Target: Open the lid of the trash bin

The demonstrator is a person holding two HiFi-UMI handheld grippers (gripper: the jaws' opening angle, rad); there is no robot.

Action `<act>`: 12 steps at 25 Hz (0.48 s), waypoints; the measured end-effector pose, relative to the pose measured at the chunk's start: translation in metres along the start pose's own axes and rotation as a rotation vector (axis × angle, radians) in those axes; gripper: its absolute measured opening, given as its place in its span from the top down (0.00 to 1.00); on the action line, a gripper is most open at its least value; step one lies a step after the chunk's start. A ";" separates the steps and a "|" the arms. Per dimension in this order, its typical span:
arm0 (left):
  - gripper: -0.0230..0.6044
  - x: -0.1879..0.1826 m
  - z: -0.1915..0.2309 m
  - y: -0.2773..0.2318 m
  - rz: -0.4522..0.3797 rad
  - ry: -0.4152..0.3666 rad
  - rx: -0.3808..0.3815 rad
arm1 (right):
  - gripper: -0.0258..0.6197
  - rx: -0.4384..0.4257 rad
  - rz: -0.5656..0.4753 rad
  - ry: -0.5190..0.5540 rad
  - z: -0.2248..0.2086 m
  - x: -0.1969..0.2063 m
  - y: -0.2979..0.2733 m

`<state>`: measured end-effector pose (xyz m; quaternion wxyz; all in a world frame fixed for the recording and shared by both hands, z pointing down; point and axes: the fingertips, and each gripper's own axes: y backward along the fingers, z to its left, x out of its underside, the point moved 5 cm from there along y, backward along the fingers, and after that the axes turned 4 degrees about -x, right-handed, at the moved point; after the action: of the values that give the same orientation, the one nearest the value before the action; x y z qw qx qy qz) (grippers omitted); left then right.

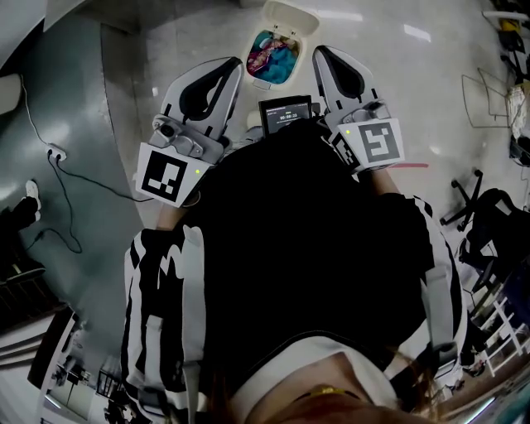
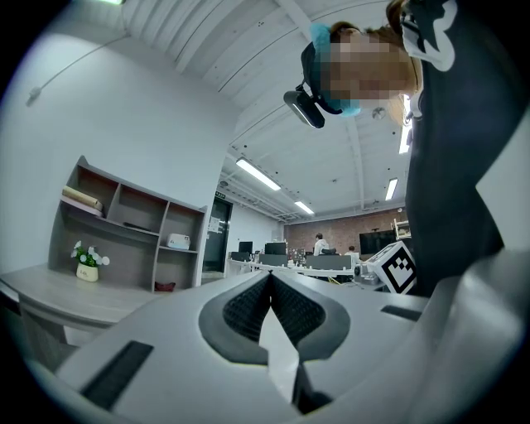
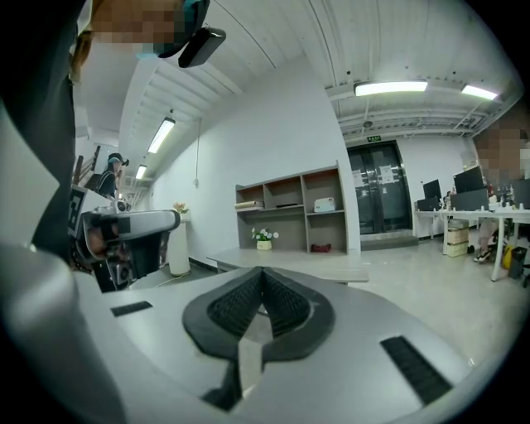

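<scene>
In the head view a small white trash bin (image 1: 272, 58) stands on the pale floor ahead of me. Its lid (image 1: 290, 16) is tipped up and back, and coloured rubbish shows inside. My left gripper (image 1: 233, 65) and right gripper (image 1: 318, 55) are held up near my chest, either side of the bin and short of it, touching nothing. In the left gripper view the left gripper (image 2: 269, 274) has its ribbed pads pressed together and points into the room. The right gripper (image 3: 262, 272) is likewise shut and empty.
A small screen (image 1: 286, 111) hangs at my chest between the grippers. A cable and power strip (image 1: 55, 153) lie on the floor at left. A black office chair (image 1: 490, 217) stands at right. A shelf unit (image 2: 124, 232) and a low grey counter (image 3: 290, 262) line the wall.
</scene>
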<state>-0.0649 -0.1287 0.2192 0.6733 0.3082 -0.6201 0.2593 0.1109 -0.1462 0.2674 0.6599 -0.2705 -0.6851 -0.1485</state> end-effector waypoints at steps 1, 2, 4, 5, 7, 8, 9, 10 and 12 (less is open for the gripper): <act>0.96 0.000 -0.001 -0.001 0.000 0.000 0.000 | 0.95 -0.001 -0.004 0.001 -0.001 -0.001 0.000; 0.96 0.000 -0.001 -0.001 -0.001 0.000 0.001 | 0.95 -0.004 -0.008 0.003 -0.001 -0.002 0.000; 0.96 0.001 0.000 -0.002 0.000 0.000 0.003 | 0.95 -0.014 -0.015 0.009 0.001 -0.004 -0.002; 0.96 0.001 0.001 -0.001 0.001 0.000 0.004 | 0.95 -0.017 -0.018 0.012 0.002 -0.005 -0.003; 0.96 0.002 0.003 0.000 0.003 0.000 0.004 | 0.95 -0.021 -0.025 0.014 0.004 -0.007 -0.005; 0.96 0.001 0.004 0.000 0.003 0.000 0.004 | 0.95 -0.021 -0.028 0.013 0.005 -0.008 -0.006; 0.96 0.001 0.005 0.001 0.002 -0.001 0.005 | 0.95 -0.022 -0.031 0.012 0.007 -0.009 -0.006; 0.96 0.000 0.005 0.001 0.002 -0.001 0.006 | 0.95 -0.022 -0.034 0.014 0.008 -0.010 -0.007; 0.96 -0.001 0.006 0.001 0.002 -0.002 0.007 | 0.95 -0.022 -0.038 0.023 0.009 -0.012 -0.007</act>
<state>-0.0697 -0.1321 0.2184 0.6714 0.3103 -0.6199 0.2618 0.0997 -0.1488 0.2558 0.6617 -0.2631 -0.6808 -0.1715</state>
